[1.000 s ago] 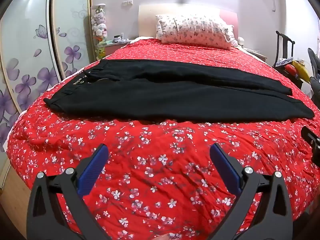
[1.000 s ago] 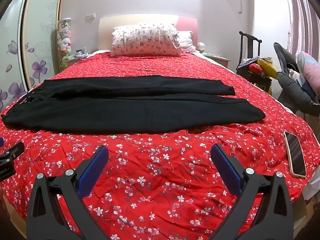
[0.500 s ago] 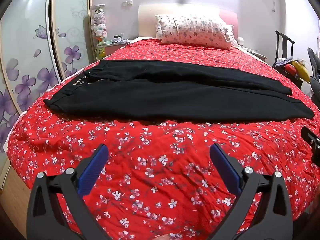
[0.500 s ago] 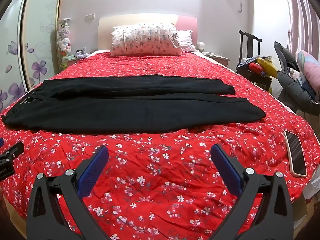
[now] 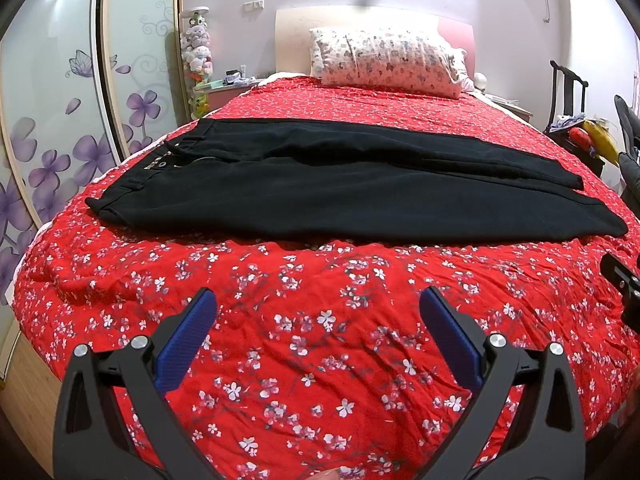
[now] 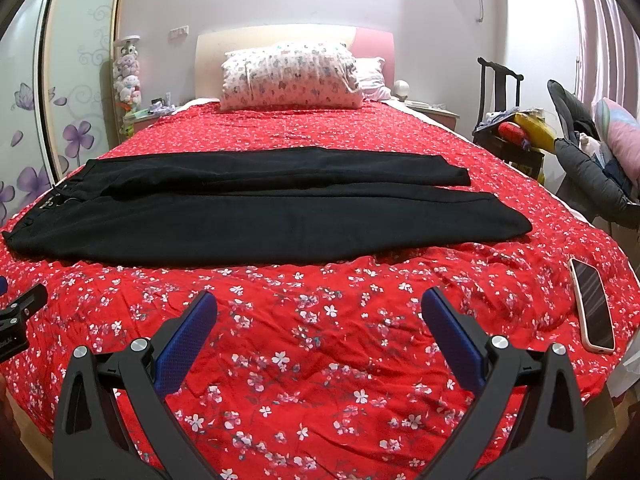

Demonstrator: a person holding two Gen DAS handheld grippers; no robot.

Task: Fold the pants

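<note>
Black pants (image 5: 352, 184) are spread flat across the red bedspread (image 5: 320, 340), legs side by side, ready to fold, while left gripper (image 5: 318, 308) and right gripper (image 6: 319, 308) hover short of them, both spread apart and empty.

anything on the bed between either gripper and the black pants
Nothing visible does. Only bare red bedspread lies between the open left gripper, the open right gripper and the pants. The phone lies off to the right.

Your left gripper (image 5: 318, 308) and right gripper (image 6: 319, 310) match — black angular frames, silver round screws, blue textured finger pads (image 6: 186, 344).
</note>
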